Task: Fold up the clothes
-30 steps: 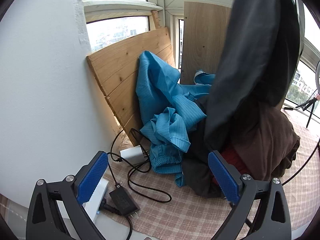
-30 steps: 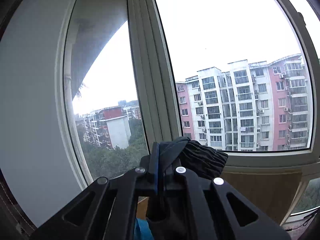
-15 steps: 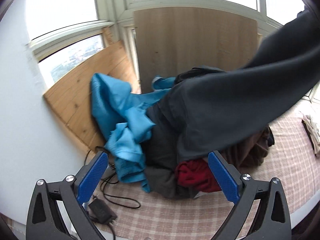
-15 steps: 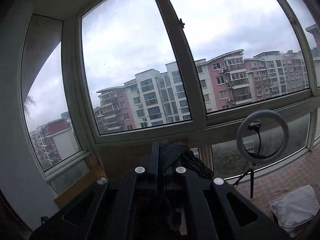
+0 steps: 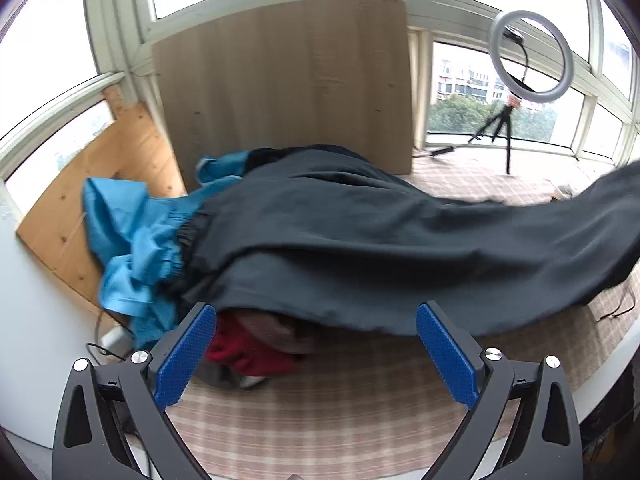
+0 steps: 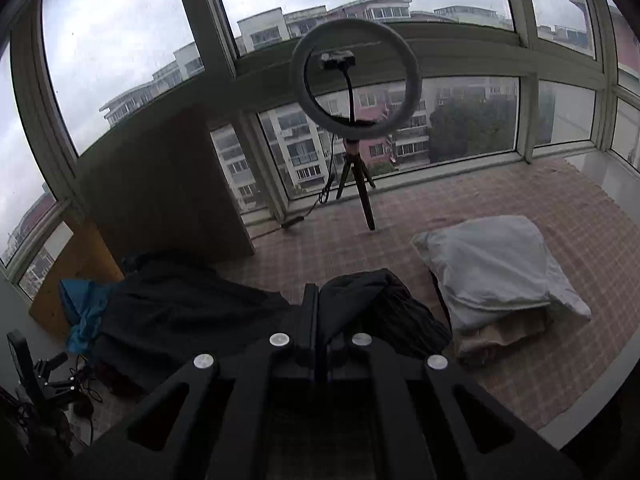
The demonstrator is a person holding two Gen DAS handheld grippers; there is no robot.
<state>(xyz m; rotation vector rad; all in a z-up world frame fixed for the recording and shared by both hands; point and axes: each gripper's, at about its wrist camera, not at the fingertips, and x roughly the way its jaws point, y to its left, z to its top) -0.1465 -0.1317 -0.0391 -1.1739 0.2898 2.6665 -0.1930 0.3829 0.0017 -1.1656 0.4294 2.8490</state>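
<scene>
A dark grey garment stretches from a clothes pile at the left out to the right edge of the left wrist view. My right gripper is shut on a bunched end of that dark garment and holds it above the checked mat. My left gripper is open and empty, just in front of the pile. Under the dark garment lie a blue garment, a red garment and a brown one.
A wooden board leans on the window behind the pile, with a second board at the left. A ring light on a tripod stands by the window. A white folded stack lies at the right. Cables lie at the pile's left.
My right gripper has swung right and down with the dark garment, drawing it out sideways from the pile. The left wrist view has turned right, away from the wall and charger.
</scene>
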